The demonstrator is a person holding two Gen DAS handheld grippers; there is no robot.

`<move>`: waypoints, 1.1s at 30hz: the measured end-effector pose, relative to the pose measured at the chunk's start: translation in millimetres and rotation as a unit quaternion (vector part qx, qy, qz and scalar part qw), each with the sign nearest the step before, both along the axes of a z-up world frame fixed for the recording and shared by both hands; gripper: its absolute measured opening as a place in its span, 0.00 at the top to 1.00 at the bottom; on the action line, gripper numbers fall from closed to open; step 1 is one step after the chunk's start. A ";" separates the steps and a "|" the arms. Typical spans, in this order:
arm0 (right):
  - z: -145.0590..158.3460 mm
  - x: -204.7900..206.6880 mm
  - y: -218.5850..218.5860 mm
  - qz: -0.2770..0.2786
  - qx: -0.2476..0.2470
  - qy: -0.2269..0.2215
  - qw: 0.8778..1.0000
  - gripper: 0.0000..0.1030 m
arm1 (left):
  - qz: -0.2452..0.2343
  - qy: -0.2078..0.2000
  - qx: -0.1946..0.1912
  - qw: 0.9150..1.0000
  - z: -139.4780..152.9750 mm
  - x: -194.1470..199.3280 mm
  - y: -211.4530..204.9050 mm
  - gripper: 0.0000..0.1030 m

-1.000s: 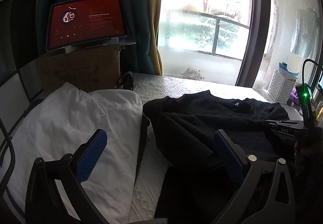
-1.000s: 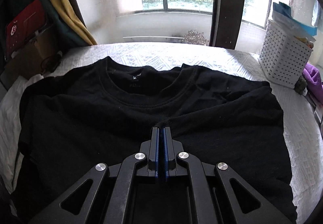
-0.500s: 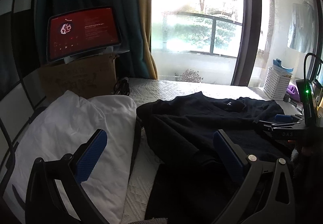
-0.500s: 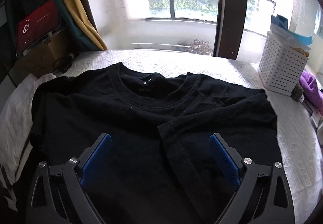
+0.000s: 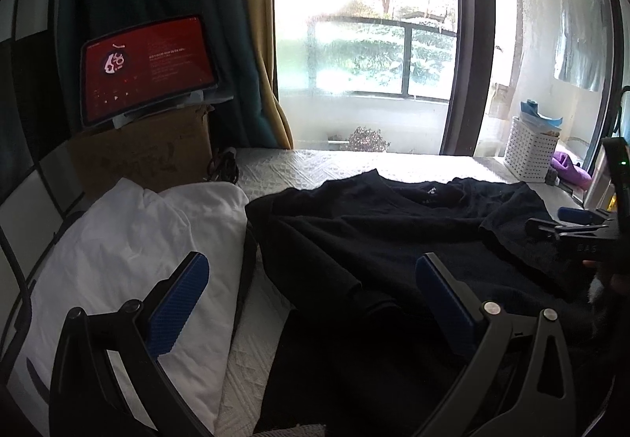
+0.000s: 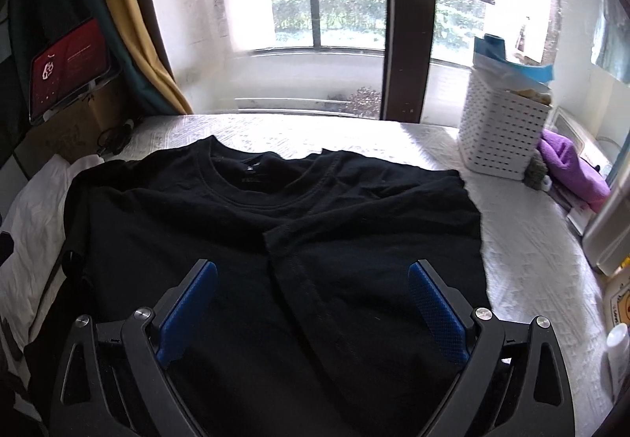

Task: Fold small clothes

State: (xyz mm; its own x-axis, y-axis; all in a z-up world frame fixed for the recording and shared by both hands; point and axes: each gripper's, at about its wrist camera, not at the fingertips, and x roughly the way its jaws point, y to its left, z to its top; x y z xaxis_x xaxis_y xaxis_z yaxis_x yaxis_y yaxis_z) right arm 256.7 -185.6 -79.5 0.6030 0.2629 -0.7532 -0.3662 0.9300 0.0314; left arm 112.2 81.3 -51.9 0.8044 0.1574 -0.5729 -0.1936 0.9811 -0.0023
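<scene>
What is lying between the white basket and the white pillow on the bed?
The black T-shirt lies spread between the white basket and the pillow, seen best in the right wrist view.

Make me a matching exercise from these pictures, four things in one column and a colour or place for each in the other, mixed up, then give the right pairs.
Things:
1. T-shirt
2. Tablet
3. Basket
4. Pillow

Descriptions:
A. Propped on the cardboard box, red screen
B. White with holes, by the window beside a purple cloth
C. Black, spread over the bedspread, one sleeve folded inward
D. White, lying on the tablet's side of the shirt

Pairs: 1-C, 2-A, 3-B, 4-D
</scene>
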 end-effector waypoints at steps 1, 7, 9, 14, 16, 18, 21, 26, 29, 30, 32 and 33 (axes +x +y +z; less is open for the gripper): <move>0.6 -1.1 -4.4 -0.003 0.000 -0.001 1.000 0.05 | 0.000 0.003 0.001 1.000 -0.5 1.5 -1.0 0.00; -5.1 -2.0 -26.8 -0.018 0.006 0.008 1.000 0.05 | 0.004 0.035 0.008 0.999 -11.0 11.4 -5.5 0.00; -8.4 -0.8 -32.6 -0.020 0.009 0.013 1.000 0.04 | 0.010 0.043 0.011 0.999 -14.4 14.8 -4.8 0.00; -16.6 4.6 -45.8 -0.026 0.020 0.020 0.999 0.05 | 0.019 0.060 0.016 0.998 -23.1 27.7 -2.6 0.00; -19.4 7.5 -48.6 -0.028 0.026 0.023 0.999 0.04 | 0.015 0.072 0.001 0.997 -31.0 36.1 -0.3 0.00; -20.9 9.5 -50.5 -0.028 0.031 0.024 0.999 0.05 | 0.020 0.097 -0.019 0.995 -42.8 45.6 5.0 0.00; -23.3 11.8 -52.6 -0.026 0.035 0.025 0.999 0.05 | 0.044 0.116 -0.051 0.991 -57.2 53.9 21.5 0.00; -26.6 16.1 -58.4 -0.030 0.039 0.030 0.998 0.04 | 0.095 0.077 -0.107 0.987 -50.5 46.4 60.8 0.00; -27.8 18.5 -61.3 -0.035 0.043 0.033 0.998 0.04 | 0.111 0.072 -0.115 0.985 -49.4 46.6 76.3 0.09; -27.9 18.8 -61.4 -0.036 0.043 0.032 0.998 0.04 | 0.110 0.079 -0.120 0.984 -52.1 48.1 79.2 0.15; -27.8 18.8 -61.1 -0.035 0.042 0.032 0.998 0.04 | 0.094 0.097 -0.140 0.981 -60.6 50.9 80.8 0.24; -27.7 18.7 -60.7 -0.035 0.041 0.031 0.998 0.05 | 0.078 0.104 -0.146 0.981 -64.8 52.1 76.9 0.30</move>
State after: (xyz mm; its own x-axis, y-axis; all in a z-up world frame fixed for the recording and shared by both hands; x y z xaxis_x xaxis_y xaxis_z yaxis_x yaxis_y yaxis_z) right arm 275.4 -246.3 -107.3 0.5742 0.2849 -0.7676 -0.2956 0.9464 0.1302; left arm 164.3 158.1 -116.8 0.6441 0.0740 -0.7614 -0.3682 0.9024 -0.2238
